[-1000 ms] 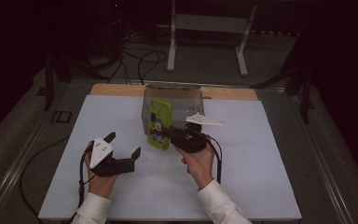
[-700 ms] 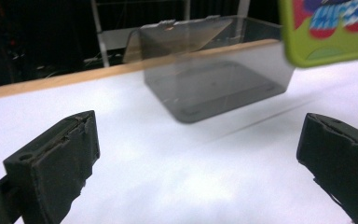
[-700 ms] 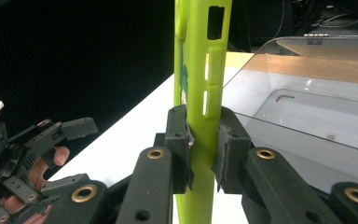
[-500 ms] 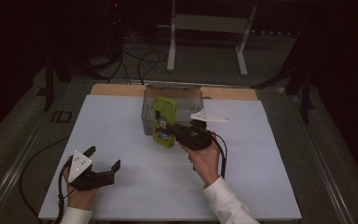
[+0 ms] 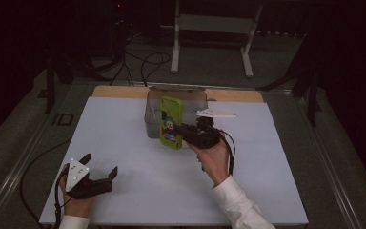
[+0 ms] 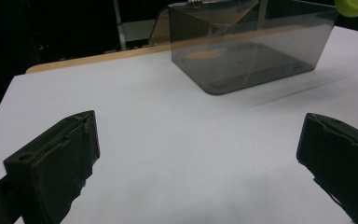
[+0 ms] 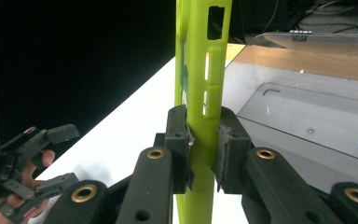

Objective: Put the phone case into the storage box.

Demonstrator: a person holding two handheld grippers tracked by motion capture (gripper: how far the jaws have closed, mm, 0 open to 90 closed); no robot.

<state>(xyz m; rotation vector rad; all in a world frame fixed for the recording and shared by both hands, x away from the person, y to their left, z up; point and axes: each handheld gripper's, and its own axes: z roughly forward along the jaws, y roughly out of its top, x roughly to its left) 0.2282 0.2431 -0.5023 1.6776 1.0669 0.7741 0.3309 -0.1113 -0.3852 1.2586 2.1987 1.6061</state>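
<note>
A lime-green phone case (image 5: 171,123) with a cartoon figure on it is held upright above the table, just in front of a clear grey plastic box (image 5: 153,112). My right gripper (image 5: 187,133) is shut on the case's edge; in the right gripper view the two pads clamp the thin green case (image 7: 200,84) from both sides. My left gripper (image 5: 99,165) rests low near the table's front left corner, jaws wide apart, with bare white table between them in the left gripper view. The box (image 6: 249,46) stands ahead of it, empty.
The white table top (image 5: 138,157) has a wooden strip (image 5: 119,91) along its far edge. Cables and a metal stand (image 5: 212,28) sit on the dark floor behind. The left gripper (image 7: 28,168) in a hand is visible in the right gripper view.
My left gripper has pulled back from the table's middle toward the front left corner and lower. The right gripper with the green case has shifted slightly right, beside the box.
</note>
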